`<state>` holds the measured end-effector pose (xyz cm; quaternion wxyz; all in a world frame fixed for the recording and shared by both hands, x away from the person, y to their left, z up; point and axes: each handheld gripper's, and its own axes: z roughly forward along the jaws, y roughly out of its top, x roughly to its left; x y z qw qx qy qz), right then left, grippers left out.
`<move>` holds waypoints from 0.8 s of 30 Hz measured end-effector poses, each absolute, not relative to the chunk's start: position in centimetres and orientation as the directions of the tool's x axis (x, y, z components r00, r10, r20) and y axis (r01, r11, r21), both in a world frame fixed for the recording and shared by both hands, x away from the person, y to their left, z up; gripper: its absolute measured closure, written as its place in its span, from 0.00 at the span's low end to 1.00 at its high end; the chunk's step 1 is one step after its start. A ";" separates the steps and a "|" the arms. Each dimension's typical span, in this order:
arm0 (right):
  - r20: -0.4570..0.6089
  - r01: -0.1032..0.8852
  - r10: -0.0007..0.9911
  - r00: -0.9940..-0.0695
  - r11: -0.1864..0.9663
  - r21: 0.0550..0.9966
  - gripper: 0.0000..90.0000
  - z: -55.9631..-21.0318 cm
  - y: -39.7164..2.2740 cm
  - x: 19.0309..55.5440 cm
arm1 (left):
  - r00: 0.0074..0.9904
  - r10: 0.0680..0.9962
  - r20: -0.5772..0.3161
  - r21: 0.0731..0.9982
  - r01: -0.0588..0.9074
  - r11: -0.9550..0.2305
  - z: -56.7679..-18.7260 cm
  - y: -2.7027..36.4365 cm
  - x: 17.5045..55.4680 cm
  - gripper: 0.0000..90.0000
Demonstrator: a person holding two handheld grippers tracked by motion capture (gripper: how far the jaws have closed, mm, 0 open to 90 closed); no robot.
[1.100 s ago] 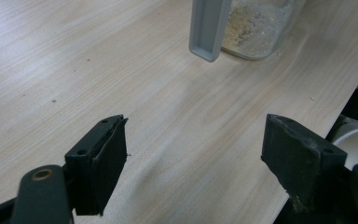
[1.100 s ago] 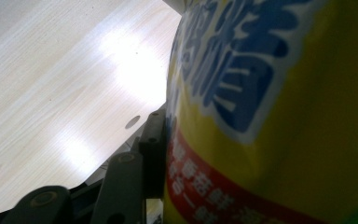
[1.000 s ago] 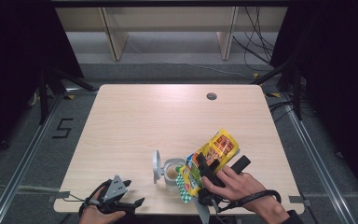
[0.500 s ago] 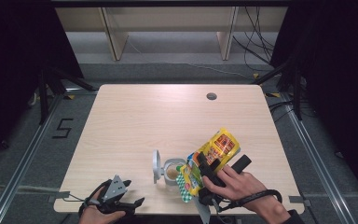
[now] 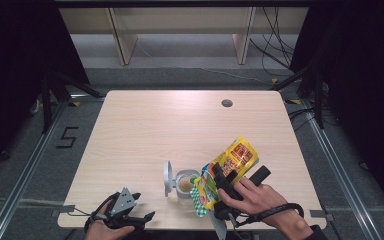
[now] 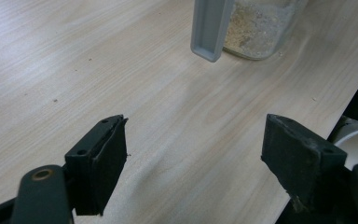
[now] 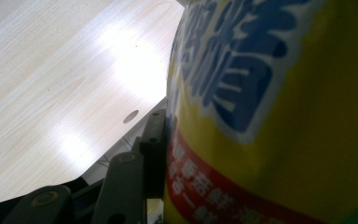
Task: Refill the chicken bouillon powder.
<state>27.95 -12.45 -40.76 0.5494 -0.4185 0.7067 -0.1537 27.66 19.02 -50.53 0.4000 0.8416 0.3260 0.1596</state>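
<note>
Here right gripper fingers grasp pouch; left gripper released, near table edge.

A yellow snack bag with red and blue print is held tilted above the tabletop near its near right corner, its lower end over a clear jar. The jar stands upright by the near edge, holding a shallow layer of pale crumbs, its grey lid hinged open to its left.
</note>
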 end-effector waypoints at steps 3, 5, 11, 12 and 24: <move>-0.648 -0.423 -0.760 -0.045 0.602 -0.677 0.69 -40.8 -12.5 28.0 | 0.752 0.658 0.044 0.776 0.389 -0.496 -50.4 19.2 27.9 0.24; -0.647 -0.423 -0.761 -0.046 0.602 -0.677 0.69 -40.7 -12.4 28.0 | 0.737 0.676 0.014 0.777 0.418 -0.471 -50.5 19.0 27.7 0.24; -0.651 -0.427 -0.757 -0.050 0.606 -0.671 0.69 -40.7 -12.4 28.0 | 0.734 0.679 0.004 0.784 0.420 -0.458 -50.6 18.9 27.6 0.24; -0.652 -0.427 -0.757 -0.050 0.606 -0.671 0.69 -40.7 -12.4 28.0 | 0.747 0.665 0.031 0.782 0.395 -0.481 -50.5 19.0 27.8 0.24; -0.650 -0.423 -0.758 -0.050 0.606 -0.674 0.69 -40.8 -12.6 27.9 | 0.752 0.658 0.045 0.775 0.390 -0.498 -50.4 19.2 27.8 0.24</move>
